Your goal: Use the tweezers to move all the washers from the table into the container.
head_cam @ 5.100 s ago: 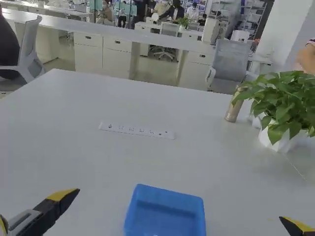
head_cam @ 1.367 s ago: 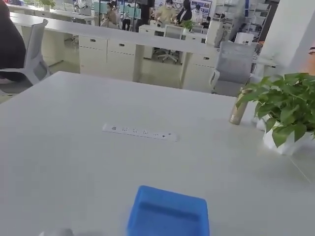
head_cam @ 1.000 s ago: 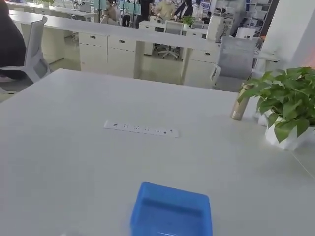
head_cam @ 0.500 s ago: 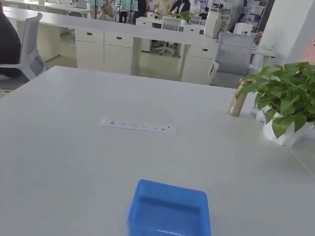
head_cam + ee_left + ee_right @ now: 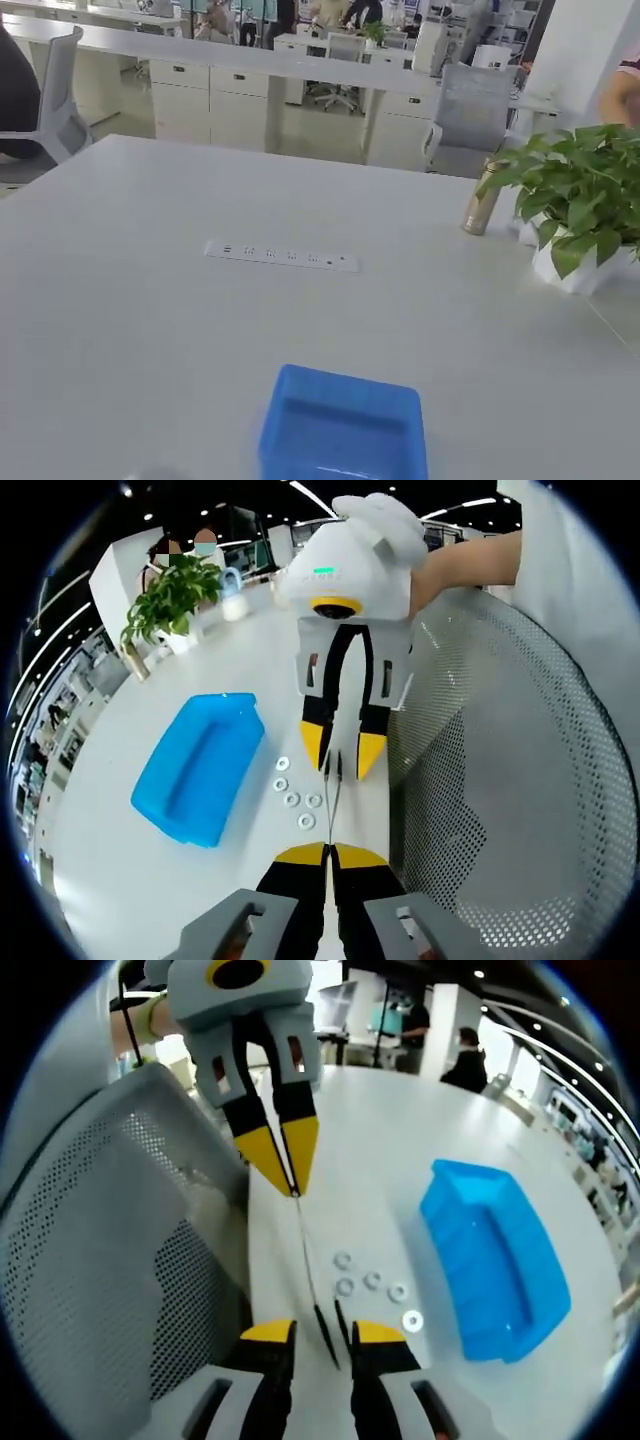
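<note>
Container [image 5: 200,770], blue and open-topped, lies at the left of the left gripper view on the white table [image 5: 120,880]; no washer can be made out inside it. Just to its right, five washers [image 5: 292,800] lie flat on the table in a loose cluster, near the container wall but clear of it, so each carry should be short.

Right of the washers, the tweezers [image 5: 333,798] are held end to end between the two grippers. The left gripper [image 5: 330,855] has its jaws closed on the joined rear end, probably to steady and aim the tool. The right gripper [image 5: 340,750] faces it with jaws apart, one on each side of the two prongs. It is likely placed there so that closing it would pinch the tips together. Whether its pads already touch the prongs, I cannot tell.

The prongs look spread and hold nothing, so the job seems to be at its start, with the first washer not yet picked up. At the far right, the mesh chair back [image 5: 500,780] stands close to the table edge, leaving little room on that side
</note>
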The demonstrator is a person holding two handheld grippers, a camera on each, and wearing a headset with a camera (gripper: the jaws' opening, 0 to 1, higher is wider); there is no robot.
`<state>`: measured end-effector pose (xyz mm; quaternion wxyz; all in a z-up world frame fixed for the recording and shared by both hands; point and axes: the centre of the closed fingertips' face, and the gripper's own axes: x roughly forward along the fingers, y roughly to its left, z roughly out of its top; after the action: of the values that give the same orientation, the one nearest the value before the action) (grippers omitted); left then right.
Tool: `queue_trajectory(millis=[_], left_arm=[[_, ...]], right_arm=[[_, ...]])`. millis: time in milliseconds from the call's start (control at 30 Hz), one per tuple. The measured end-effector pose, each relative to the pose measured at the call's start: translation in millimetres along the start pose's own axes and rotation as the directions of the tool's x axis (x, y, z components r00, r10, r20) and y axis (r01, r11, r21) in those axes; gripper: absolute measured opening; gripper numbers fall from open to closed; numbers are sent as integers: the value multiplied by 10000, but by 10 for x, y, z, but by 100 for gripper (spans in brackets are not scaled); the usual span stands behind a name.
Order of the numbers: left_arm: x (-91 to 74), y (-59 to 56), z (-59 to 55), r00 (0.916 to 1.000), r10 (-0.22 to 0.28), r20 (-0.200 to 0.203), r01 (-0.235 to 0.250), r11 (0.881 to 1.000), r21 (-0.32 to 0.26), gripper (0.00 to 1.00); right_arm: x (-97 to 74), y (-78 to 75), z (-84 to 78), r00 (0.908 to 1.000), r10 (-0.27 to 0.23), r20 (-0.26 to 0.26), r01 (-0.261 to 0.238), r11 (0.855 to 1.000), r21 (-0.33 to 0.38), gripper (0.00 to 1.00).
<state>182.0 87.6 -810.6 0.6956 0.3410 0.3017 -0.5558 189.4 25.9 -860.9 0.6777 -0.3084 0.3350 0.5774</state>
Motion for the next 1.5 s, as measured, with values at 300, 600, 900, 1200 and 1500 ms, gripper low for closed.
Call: queue_trajectory(millis=[300,600,900,1200,1500], left_arm=[[-140,-59,191,9986,154,514,-159,9998,88,0],[-212,-50,350,9958,139,907,-157,9997,194,0],[-286,-16,427,9950,54,994,-107,9985,529,0],[-352,37,483,9957,52,925,-122,9970,760,0],[-364,78,507,9966,-14,825,-60,9960,891,0]], right_arm=[[-11,10,63,9993,-61,378,63,10000,-48,15],[-10,45,206,9976,23,689,18,9982,-603,8],[4,32,295,9942,74,1077,-21,9988,-487,7],[41,-18,422,9897,-76,1430,142,9989,-448,7],[68,-43,479,9858,-91,1674,140,9995,-281,7]])
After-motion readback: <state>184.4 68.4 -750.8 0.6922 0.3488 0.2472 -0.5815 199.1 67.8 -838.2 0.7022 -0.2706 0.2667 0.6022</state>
